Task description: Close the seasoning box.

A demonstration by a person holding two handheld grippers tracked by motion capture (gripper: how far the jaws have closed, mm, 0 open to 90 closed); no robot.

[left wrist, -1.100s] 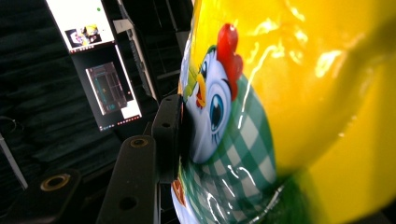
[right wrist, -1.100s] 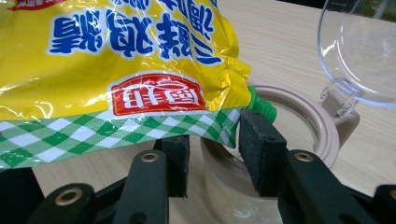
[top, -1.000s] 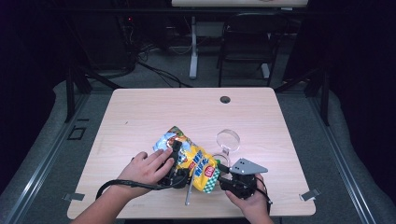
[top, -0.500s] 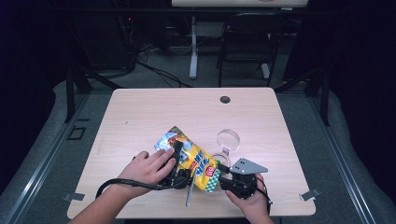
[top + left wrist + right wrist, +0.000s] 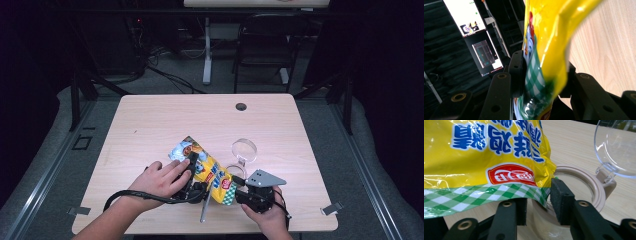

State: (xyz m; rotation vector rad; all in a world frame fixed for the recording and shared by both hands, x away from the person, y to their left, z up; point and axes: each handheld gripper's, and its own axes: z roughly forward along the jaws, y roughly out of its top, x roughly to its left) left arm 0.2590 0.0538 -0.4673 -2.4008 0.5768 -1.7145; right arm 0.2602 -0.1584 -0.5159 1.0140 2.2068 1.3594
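A yellow snack bag [image 5: 205, 167] with a green-checked end hangs tilted over the table between both hands. In the left gripper view the bag [image 5: 549, 50] stands edge-on, and my left gripper [image 5: 544, 72] pinches its checked end; its jaws have just been closing. My left gripper [image 5: 207, 187] sits under the person's left hand. The right gripper [image 5: 537, 200] has the corner of the bag [image 5: 486, 150] between its pads, which stand apart; its jaws have just been closing too. In the high view the right gripper [image 5: 232, 187] meets the bag's lower end.
A beige jar [image 5: 235, 170] with its clear lid [image 5: 244, 149] flipped open stands just behind the bag; its rim [image 5: 584, 182] lies right behind my right jaws. A thin grey rod [image 5: 204, 210] lies near the front edge. A cable hole [image 5: 241, 106] is at the back.
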